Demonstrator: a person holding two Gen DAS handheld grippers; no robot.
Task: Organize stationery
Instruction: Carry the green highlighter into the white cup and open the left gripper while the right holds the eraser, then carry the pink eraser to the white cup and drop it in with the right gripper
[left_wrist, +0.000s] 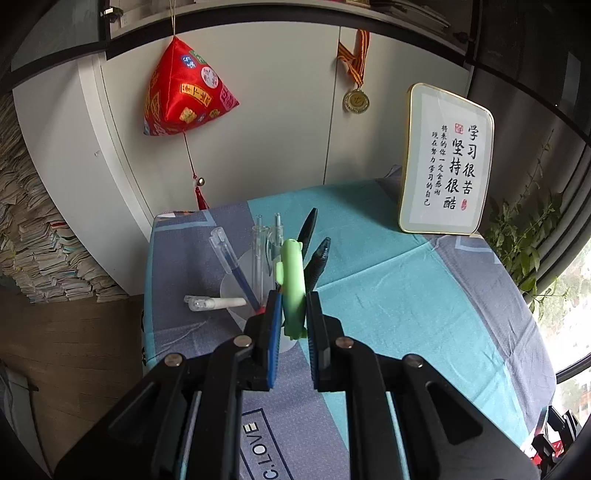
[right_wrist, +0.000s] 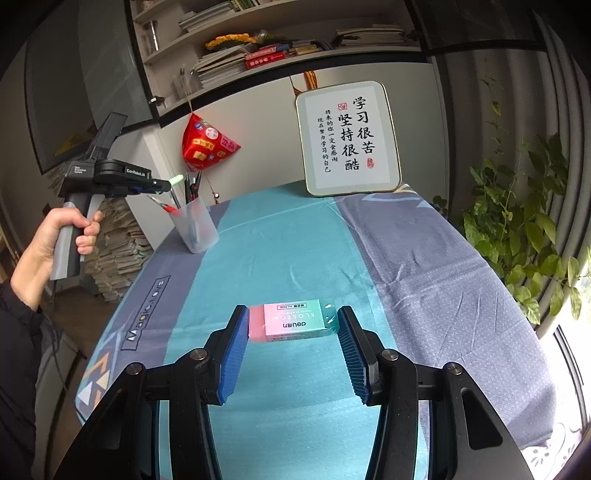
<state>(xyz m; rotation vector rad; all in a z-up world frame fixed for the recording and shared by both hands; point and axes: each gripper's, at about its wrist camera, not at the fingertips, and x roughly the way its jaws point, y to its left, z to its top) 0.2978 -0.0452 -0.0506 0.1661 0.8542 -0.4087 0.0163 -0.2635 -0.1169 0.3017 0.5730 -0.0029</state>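
My left gripper (left_wrist: 292, 301) is shut on a green pen (left_wrist: 291, 280) and holds it just above a translucent pen cup (left_wrist: 236, 288) that holds several pens. In the right wrist view the left gripper (right_wrist: 162, 184) hovers with the green pen (right_wrist: 176, 180) beside the cup (right_wrist: 195, 225) at the table's far left. A white pen (left_wrist: 214, 303) lies on the cloth left of the cup. My right gripper (right_wrist: 291, 325) is shut on a pink and teal eraser (right_wrist: 293, 320), its blue pads touching both ends, low over the cloth.
The table has a teal and grey cloth (right_wrist: 406, 258). A framed calligraphy sign (right_wrist: 347, 138) stands at the back. A red hanging ornament (left_wrist: 184, 92) and a medal (left_wrist: 356, 100) hang on the wall. A plant (right_wrist: 524, 236) stands at the right. Stacked papers (left_wrist: 33, 240) lie left.
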